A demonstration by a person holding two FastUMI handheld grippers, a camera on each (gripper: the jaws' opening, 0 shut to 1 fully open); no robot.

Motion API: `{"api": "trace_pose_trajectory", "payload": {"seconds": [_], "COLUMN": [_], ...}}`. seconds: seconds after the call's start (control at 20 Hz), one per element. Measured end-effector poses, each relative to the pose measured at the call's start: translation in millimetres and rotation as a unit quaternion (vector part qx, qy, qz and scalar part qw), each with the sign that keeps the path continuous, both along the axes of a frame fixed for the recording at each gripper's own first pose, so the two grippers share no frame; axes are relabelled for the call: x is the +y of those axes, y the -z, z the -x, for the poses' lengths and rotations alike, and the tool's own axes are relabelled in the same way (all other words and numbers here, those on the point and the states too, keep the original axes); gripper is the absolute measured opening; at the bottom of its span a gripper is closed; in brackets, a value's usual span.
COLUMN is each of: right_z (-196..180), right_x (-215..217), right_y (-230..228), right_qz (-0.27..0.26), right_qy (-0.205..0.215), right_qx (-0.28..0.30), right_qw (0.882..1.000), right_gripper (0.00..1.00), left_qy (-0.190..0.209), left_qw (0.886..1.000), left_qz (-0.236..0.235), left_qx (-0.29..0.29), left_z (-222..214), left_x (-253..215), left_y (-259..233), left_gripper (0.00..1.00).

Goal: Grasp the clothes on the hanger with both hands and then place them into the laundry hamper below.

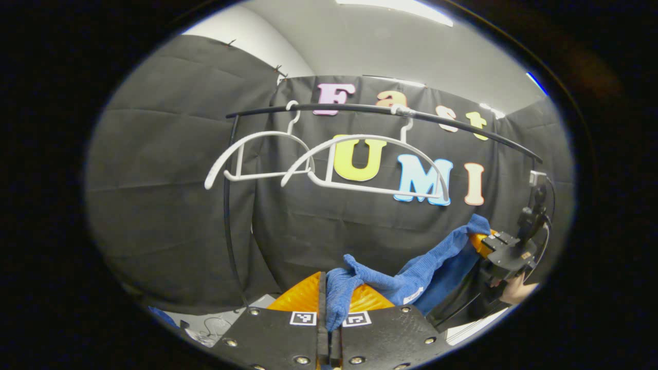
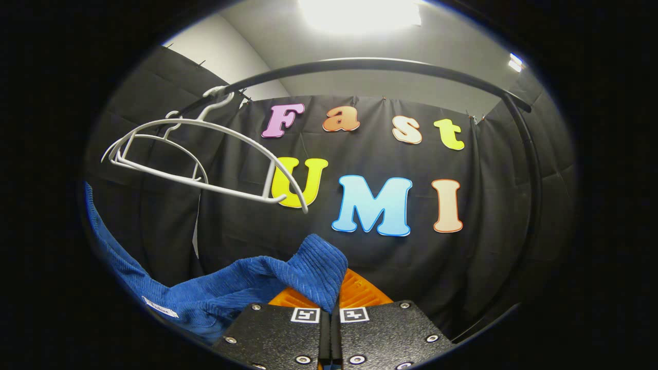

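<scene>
No readable text or labels.

Blue ribbed garment [image 1: 411,280], a deep royal shade with a fine corded texture, carrying a small white label toward five o'clock. Above it, at twelve o'clock, two white hangers [image 1: 360,164] on a black rail [image 1: 360,109]. In the right gripper view the same blue ribbing [image 2: 247,288], white hanger [image 2: 205,154] at ten o'clock, black rail [image 2: 385,64] overhead.

Garment [image 1: 411,280] strung btwn both grippers, below 2 hangers [image 1: 360,164] on rail [image 1: 462,126]; booth wall behind.
</scene>
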State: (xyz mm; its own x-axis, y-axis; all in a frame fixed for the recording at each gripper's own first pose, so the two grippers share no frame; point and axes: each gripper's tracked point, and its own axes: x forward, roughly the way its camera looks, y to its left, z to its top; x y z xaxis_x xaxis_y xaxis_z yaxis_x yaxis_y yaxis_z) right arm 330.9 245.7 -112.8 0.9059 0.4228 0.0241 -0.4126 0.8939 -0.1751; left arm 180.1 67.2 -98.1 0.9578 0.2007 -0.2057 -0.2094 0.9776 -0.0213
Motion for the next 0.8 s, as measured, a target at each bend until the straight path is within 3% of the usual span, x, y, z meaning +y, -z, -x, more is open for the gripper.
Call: {"api": "trace_pose_trajectory", "payload": {"seconds": [0.2,0.55,0.8], "right_z": [40,136,197], "right_x": [-6,-1,12], "right_y": [-20,-19,-7], "right_qz": [0.005,0.028,0.031], "right_qy": [-0.004,-0.004,0.01], "right_qx": [0.002,0.058,0.11], "right_qw": [1.0,0.998,0.993], "right_gripper": [0.0,0.0,0.0], "left_qy": [0.038,0.095,0.164], "left_qw": [0.999,0.995,0.985], "left_qz": [0.009,0.029,0.058], "left_qx": [-0.01,0.003,0.014], "left_z": [13,41,57], "left_x": [-8,2,-11], "left_y": [-12,-16,0], "left_gripper": [0.03,0.02,0.02]}}
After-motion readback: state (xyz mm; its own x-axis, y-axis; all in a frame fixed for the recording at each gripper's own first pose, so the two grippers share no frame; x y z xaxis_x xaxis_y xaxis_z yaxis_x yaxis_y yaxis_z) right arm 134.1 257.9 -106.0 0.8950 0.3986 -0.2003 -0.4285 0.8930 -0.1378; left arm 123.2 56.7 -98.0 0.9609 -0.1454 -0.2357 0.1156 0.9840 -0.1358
